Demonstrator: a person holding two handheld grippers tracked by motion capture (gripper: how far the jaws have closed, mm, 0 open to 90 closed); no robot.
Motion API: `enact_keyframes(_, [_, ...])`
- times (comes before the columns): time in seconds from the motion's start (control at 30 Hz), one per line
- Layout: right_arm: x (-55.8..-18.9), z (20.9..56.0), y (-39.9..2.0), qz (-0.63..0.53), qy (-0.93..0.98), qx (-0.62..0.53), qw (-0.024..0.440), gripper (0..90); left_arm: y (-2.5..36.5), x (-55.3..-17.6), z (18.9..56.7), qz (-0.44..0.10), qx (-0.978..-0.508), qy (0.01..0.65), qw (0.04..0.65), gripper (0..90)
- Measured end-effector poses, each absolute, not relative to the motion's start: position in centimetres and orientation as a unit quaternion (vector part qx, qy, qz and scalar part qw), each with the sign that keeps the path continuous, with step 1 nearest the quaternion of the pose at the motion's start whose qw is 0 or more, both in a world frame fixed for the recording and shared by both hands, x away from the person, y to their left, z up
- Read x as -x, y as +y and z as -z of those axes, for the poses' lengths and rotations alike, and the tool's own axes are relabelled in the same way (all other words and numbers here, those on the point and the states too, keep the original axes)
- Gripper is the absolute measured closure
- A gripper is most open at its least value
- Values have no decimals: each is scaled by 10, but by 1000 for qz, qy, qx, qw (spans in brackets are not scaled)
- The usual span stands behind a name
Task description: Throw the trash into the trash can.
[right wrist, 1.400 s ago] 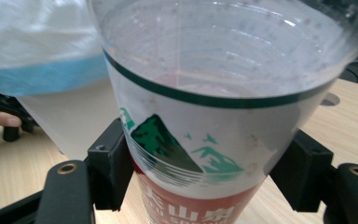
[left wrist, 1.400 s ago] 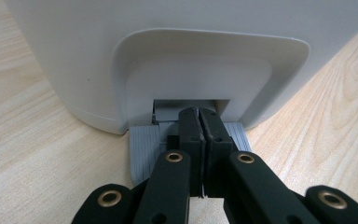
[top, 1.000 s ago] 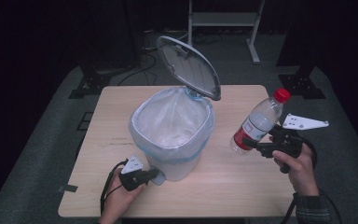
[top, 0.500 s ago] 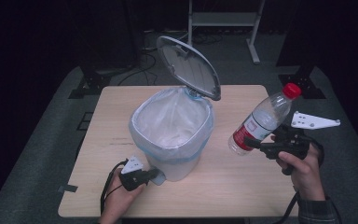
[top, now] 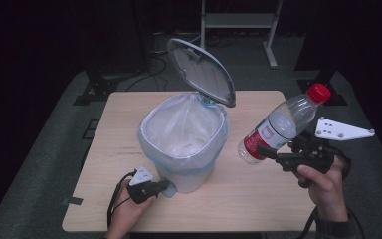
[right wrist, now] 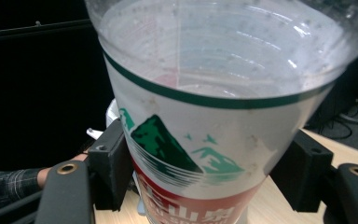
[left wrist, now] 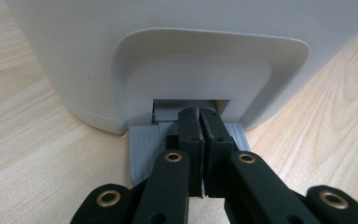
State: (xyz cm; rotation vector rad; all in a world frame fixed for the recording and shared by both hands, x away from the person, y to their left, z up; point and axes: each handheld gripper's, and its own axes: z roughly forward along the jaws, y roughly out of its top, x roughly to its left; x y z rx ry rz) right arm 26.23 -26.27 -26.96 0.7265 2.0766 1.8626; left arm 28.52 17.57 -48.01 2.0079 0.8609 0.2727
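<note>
Black jaws (left wrist: 200, 135) with brass-ringed screws are seen; behind them, a grey plate (top: 342, 129) and plaid sleeve (top: 334, 229).

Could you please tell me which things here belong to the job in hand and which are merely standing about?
In the job:
- plastic bottle, clamped in the right tool
- pedal bin, lid up
- bin pedal, pressed by the shut left tool

Standing about:
- metal stand behind the table
- floor cables
</note>
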Motion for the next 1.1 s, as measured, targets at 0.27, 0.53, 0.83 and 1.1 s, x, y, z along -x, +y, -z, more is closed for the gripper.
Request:
enact_keyframes(0.27, [-260,262,-250,-647,714,-236,125,291,176,-285,480,-110,-813,349,453,878])
enact_keyframes(0.53, [-261,251,-227,-657,713,-212,121,291,175,-285,480,-111,-812,349,454,877])
enact_keyframes(0.83, [-266,245,-198,-660,717,-193,119,291,176,-285,480,-111,-812,349,455,875])
enact_keyframes(1.1, [-272,240,-180,-660,718,-185,122,291,176,-285,480,-110,-812,349,454,875])
